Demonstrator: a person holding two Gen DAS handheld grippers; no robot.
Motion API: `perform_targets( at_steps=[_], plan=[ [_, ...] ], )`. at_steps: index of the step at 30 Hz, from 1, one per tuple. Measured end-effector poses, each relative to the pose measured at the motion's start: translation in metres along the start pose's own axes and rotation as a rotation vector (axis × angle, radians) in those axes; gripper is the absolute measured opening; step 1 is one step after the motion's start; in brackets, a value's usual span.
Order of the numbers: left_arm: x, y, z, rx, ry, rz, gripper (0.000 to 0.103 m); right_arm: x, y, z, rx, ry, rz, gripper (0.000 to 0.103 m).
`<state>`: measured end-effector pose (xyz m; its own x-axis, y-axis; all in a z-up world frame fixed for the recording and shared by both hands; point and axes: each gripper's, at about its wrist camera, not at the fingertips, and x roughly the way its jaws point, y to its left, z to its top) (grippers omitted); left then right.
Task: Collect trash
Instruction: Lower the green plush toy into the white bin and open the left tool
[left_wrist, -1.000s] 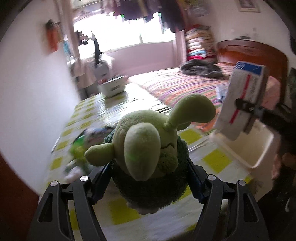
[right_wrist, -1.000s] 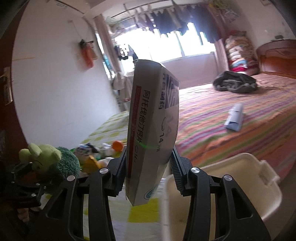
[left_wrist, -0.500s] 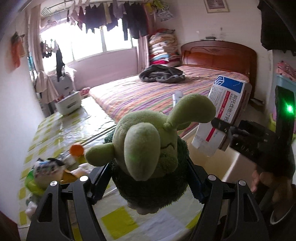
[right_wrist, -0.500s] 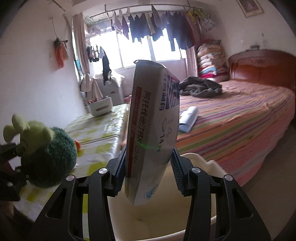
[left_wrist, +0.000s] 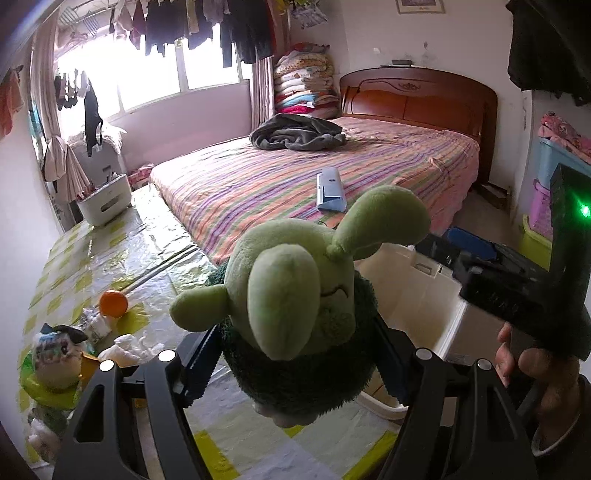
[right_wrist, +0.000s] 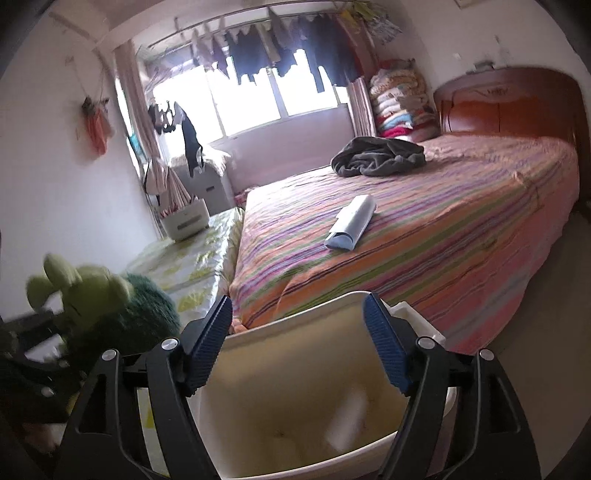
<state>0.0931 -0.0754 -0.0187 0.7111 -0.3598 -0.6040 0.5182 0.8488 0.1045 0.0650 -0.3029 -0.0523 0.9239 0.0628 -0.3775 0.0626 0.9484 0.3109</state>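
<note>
**Claw and Trash Status at the Bin**

We are viewing the striped bed (left_wrist: 369, 173) with a dark garment (left_wrist: 297, 132) and a pale blue carton (left_wrist: 330, 189) lying on it. Beside the bed, the bench (left_wrist: 110, 254) is carrying an orange ball (left_wrist: 113, 303) and crumpled white scraps (left_wrist: 129, 345). We are holding the white bin (right_wrist: 295, 398) directly beneath the right claw (right_wrist: 297, 347); its jaws are opening, with nothing between them. A blurred white box (right_wrist: 345, 417) is lying inside the bin. We are pinching the green plush toy (left_wrist: 295, 314) in the left claw (left_wrist: 295, 363), both pads pressing its dark body, just left of the bin.
</note>
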Motion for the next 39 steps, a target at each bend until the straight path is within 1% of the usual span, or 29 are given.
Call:
perform_targets(
  at_steps=[5,14,19,20,24,26,28,30,33,39],
  plan=[
    [0.01,-0.005,0.001,0.005,0.016,-0.023,0.072,-0.006,-0.015,0.005,0.06,-0.03,-0.019,0.073],
    [0.032,-0.027,0.006,0.051,0.046,-0.052,0.073,-0.023,-0.019,0.016,0.086,-0.123,-0.042,0.073],
    [0.041,-0.04,0.008,0.081,0.067,-0.064,0.075,-0.026,-0.02,0.019,0.103,-0.134,-0.042,0.074],
    [0.042,-0.042,0.008,0.085,0.069,-0.066,0.078,-0.026,-0.02,0.019,0.103,-0.135,-0.041,0.074],
    [0.044,-0.046,0.01,0.09,0.085,-0.075,0.081,-0.027,-0.019,0.021,0.105,-0.142,-0.038,0.074],
    [0.044,-0.048,0.01,0.089,0.086,-0.07,0.083,-0.029,-0.018,0.022,0.106,-0.148,-0.037,0.074],
    [0.039,-0.047,0.011,0.084,0.063,-0.06,0.083,-0.029,-0.017,0.022,0.108,-0.152,-0.034,0.074],
    [0.033,-0.043,0.011,0.076,0.036,-0.034,0.083,-0.029,-0.017,0.022,0.11,-0.152,-0.031,0.075],
    [0.027,-0.036,0.011,0.066,0.019,-0.012,0.084,-0.029,-0.014,0.022,0.11,-0.152,-0.027,0.077],
    [0.011,-0.015,0.007,0.043,-0.011,0.046,0.085,-0.021,0.011,0.02,0.082,-0.135,0.004,0.078]
  ],
)
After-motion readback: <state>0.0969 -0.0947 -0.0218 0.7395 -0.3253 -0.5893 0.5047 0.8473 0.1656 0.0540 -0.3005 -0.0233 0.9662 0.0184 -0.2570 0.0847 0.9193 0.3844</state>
